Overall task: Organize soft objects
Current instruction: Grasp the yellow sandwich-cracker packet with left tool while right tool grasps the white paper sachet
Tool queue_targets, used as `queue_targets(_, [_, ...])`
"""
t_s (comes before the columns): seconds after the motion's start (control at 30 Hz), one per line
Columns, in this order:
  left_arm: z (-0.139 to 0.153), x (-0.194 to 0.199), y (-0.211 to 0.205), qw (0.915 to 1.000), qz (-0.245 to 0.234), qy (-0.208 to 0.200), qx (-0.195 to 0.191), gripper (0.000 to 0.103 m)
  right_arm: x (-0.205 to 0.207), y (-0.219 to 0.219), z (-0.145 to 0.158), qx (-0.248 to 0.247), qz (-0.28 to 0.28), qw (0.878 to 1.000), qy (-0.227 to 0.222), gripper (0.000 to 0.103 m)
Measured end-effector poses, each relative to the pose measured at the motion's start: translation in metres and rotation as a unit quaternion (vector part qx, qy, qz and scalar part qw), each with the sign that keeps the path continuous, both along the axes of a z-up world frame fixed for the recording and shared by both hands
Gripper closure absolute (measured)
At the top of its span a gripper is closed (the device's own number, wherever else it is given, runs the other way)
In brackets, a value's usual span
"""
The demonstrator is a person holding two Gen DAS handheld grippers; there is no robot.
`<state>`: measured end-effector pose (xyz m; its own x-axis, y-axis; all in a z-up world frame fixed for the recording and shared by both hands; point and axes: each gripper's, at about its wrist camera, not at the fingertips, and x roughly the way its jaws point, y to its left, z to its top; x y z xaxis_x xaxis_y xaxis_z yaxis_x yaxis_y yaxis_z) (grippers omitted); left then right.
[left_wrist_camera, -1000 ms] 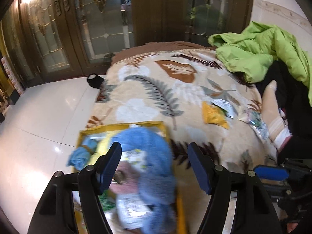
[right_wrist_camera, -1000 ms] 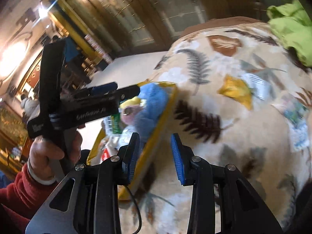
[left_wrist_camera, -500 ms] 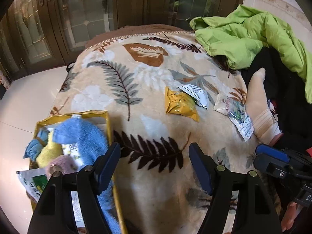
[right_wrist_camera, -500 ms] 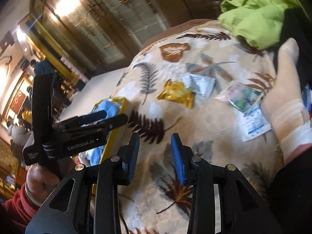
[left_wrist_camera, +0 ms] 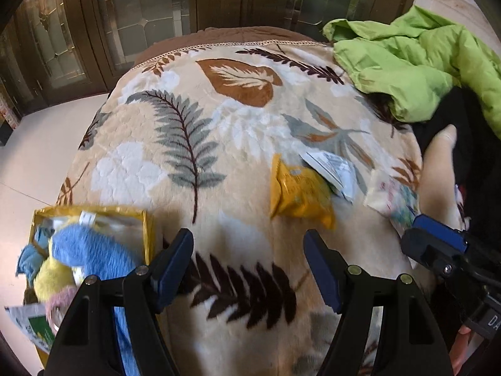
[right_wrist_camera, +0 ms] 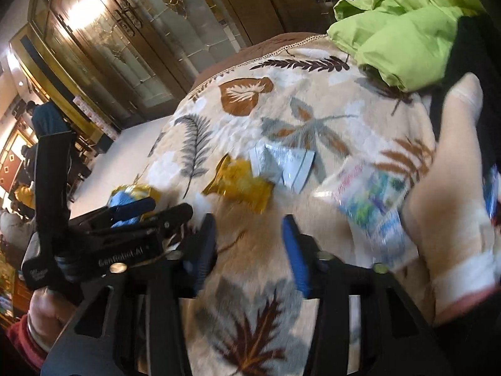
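Your left gripper (left_wrist_camera: 249, 266) hangs over the near part of the leaf-print blanket (left_wrist_camera: 200, 144) with its jaws spread and nothing between them. Your right gripper (right_wrist_camera: 249, 247) has just been opening its jaws, and they too stand apart with only blanket between them. So you hold nothing in either hand; by my reading you are between items, reaching for the next one.

At the blanket's near left edge sits the yellow box (left_wrist_camera: 147, 228), already carrying a blue plush piece (left_wrist_camera: 90, 247), something yellow and soft under it, and some paper packets. That looks like the collecting place.

What is left lies further out, towards the right edge: a yellow packet (left_wrist_camera: 297, 194), a white sachet (left_wrist_camera: 332, 169) touching its far corner and partly overlapping it, and just right of those a pale printed packet (right_wrist_camera: 372, 200). The yellow packet is nearest your open jaws and the likeliest next pick. It lies flat on deep pile, so you will probably need to come down steeply and catch a crimped edge, not the flat face, and mind that the sachet does not drag along.

A pale sock-covered foot (right_wrist_camera: 451, 188) rests against the right edge, touching or nearly touching the printed packet; keep your right gripper clear of it. Beyond, at the far right corner, a green jacket (left_wrist_camera: 407, 62) is heaped on dark cloth. Past the far edge stand glass-panelled doors (left_wrist_camera: 134, 22).
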<state>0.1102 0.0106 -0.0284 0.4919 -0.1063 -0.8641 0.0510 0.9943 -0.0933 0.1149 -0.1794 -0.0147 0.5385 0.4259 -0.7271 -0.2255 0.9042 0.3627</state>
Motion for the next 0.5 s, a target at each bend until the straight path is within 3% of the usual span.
queue_targets(0.17, [-0.007,0.019,-0.008,0.9999,-0.012,0.005,0.009,0.030,0.035,0.004,-0.002,-0.003,-0.020,1.000,0.008,0.054])
queue_targets(0.33, [-0.011,0.035,-0.020,0.9995,-0.027,0.004,0.015,0.030,0.075,0.009,-0.014,0.001,-0.032,0.998,0.052,0.054])
queue_targets(0.5, [-0.019,0.047,-0.037,0.9985,-0.047,0.013,0.022,0.030,0.098,0.021,-0.031,-0.034,-0.031,0.996,0.081,0.054])
